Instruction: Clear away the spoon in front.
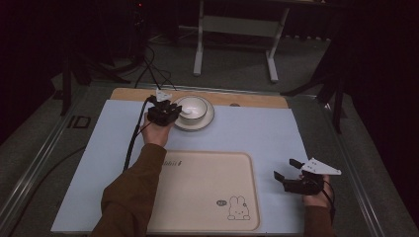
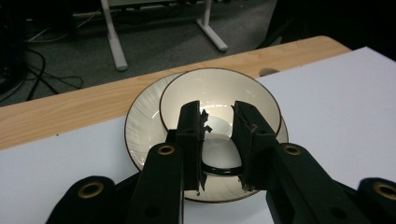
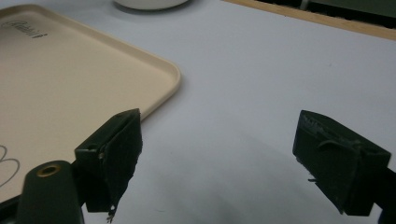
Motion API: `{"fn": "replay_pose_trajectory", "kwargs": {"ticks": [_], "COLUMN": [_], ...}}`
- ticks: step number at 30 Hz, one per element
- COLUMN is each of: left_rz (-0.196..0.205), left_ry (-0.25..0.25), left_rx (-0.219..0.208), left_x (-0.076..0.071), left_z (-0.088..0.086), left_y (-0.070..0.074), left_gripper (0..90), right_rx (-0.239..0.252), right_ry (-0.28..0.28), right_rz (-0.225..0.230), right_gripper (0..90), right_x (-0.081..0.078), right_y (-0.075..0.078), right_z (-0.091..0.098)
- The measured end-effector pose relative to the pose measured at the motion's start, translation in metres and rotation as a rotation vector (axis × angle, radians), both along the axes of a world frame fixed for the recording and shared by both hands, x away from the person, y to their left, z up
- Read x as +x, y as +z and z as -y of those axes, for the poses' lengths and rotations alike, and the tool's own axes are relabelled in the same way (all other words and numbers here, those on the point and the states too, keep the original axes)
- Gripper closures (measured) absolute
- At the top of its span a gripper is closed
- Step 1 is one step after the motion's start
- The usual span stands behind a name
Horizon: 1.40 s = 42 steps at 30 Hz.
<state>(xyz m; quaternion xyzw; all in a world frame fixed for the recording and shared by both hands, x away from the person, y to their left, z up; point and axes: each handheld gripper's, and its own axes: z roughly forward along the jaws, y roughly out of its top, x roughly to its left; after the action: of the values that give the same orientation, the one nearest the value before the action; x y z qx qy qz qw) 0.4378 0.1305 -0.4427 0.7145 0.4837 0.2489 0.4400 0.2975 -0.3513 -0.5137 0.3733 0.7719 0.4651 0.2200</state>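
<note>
Glazed cream bowl [image 2: 219,88] on its saucer [image 2: 142,128], just beyond the beige tray's [image 1: 207,197] far edge, with the left gripper [image 2: 217,121] narrowed over the near rim; cannot tell whether clamped on anything. Right of the tray, right gripper [image 1: 284,168] spread wide, holding nothing. Risks tipping or skidding the bowl off the saucer if pulled by one wall, given smooth glaze and an off-centre grip.

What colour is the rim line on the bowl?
Dark brown, a thin line round the cream bowl; clearest in the left gripper view.
</note>
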Motion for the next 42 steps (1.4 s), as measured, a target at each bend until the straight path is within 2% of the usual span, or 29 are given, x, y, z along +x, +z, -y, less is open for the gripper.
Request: {"fn": "replay_pose_trajectory", "kwargs": {"ticks": [14,23,42], "left_rz": [0.039,0.053,0.079], "left_ry": [-0.021,-0.031,-0.02], "left_rx": [-0.005,-0.008,-0.016], "left_x": [-0.016,-0.025,-0.046], "left_z": [-0.007,-0.011,-0.028], "left_y": [0.019,0.027,0.043], "left_gripper": [73.6,73.5,73.6], "right_rx": [0.003,0.003,0.002], "right_ry": [-0.003,-0.002,-0.001], "right_rz": [0.0,0.0,0.0], "right_gripper": [15.5,15.5,15.5], "right_x": [0.0,-0.001,-0.001], "right_y": [0.0,0.0,0.0], "right_z": [0.0,0.0,0.0]}}
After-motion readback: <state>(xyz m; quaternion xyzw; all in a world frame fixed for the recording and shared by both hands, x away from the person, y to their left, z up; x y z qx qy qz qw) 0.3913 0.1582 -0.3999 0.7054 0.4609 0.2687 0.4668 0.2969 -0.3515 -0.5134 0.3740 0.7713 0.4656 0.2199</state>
